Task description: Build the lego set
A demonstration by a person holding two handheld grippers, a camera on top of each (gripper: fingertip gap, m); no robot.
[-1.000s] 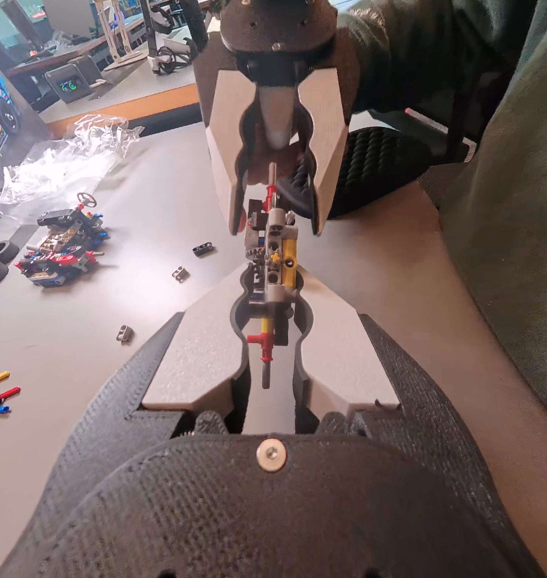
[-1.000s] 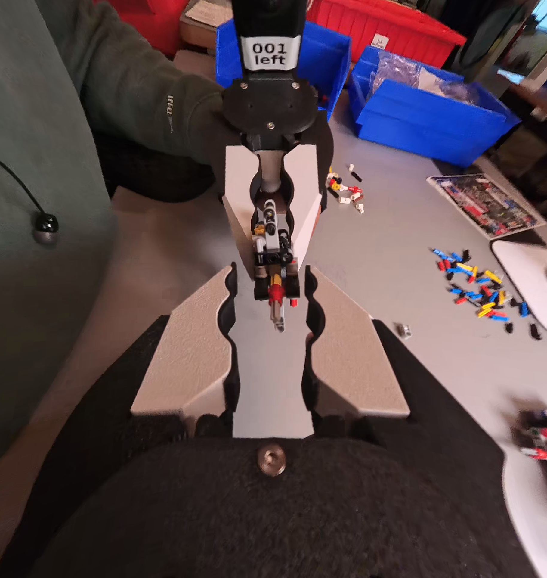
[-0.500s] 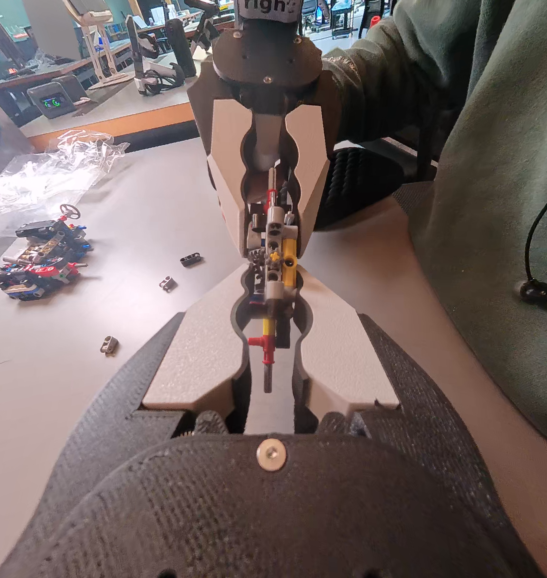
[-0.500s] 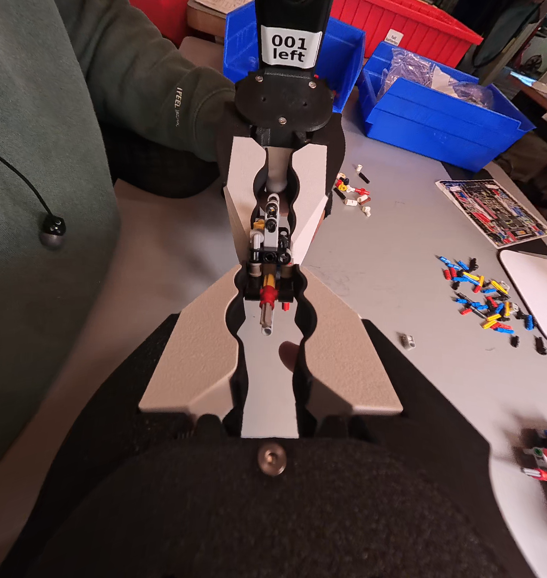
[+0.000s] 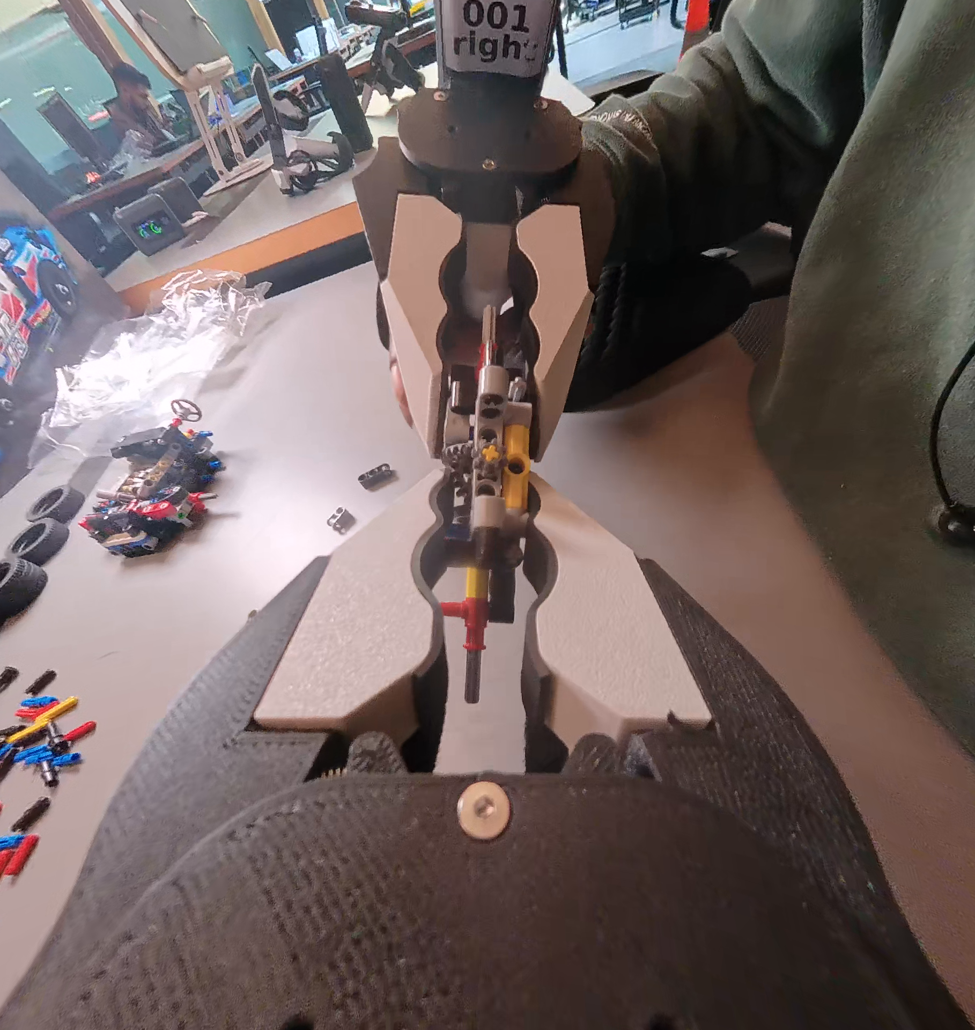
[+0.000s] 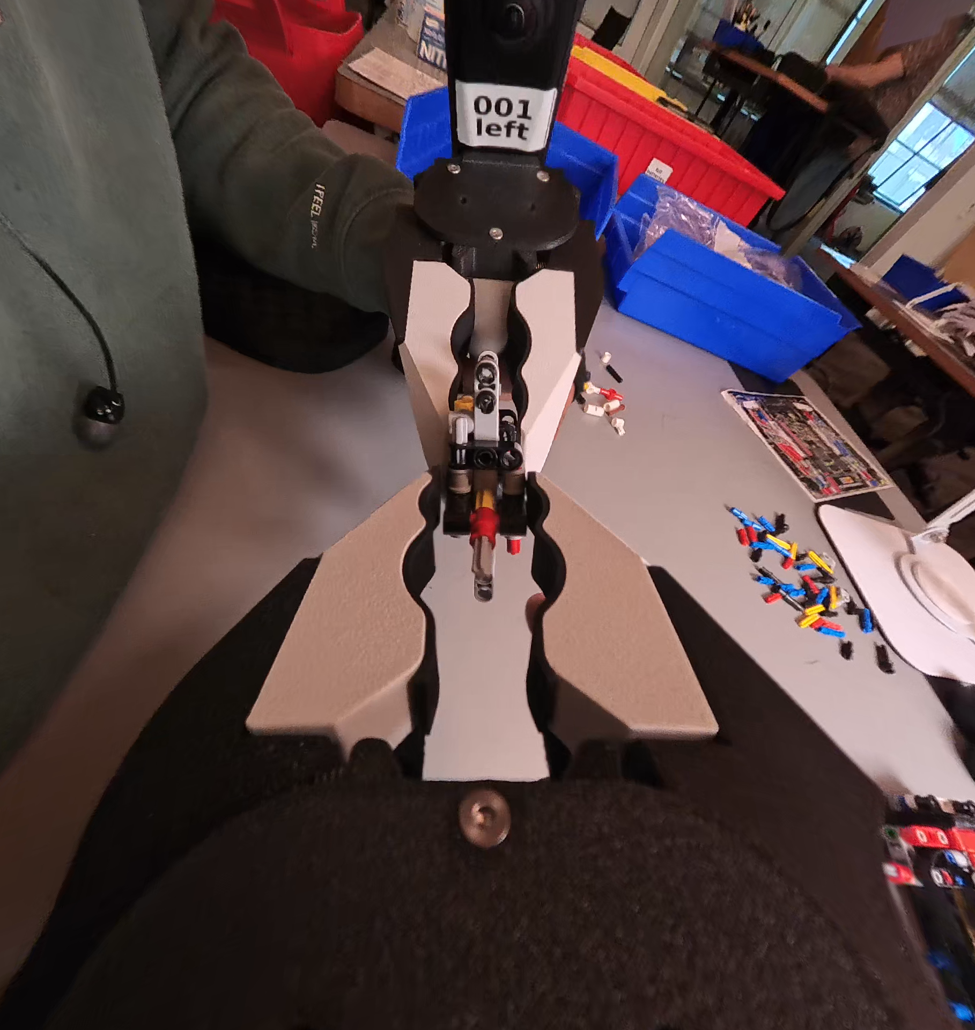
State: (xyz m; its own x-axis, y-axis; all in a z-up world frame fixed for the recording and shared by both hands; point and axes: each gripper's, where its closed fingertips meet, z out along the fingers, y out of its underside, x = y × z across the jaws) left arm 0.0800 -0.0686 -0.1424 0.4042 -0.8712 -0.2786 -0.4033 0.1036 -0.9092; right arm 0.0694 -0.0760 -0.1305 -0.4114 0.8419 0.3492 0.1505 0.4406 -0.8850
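Note:
A small lego assembly of grey, yellow and black parts on a red-tipped axle is held above the grey table between both grippers, which face each other tip to tip. My left gripper is shut on its near end, with the axle running back between the fingers. My right gripper is shut on the far end. In the right wrist view the right gripper clamps the assembly's black block, and the left gripper holds the grey end.
A partly built car chassis, tyres, loose pins, two small black connectors and a plastic bag lie to the left. Blue bins, a booklet, a pin pile and a white base also show. My left and right fingertips are right by each other.
My right gripper, open around the assembly's far end a second ago, has closed onto it. The left gripper has kept its hold. Both have shifted slightly over the table.

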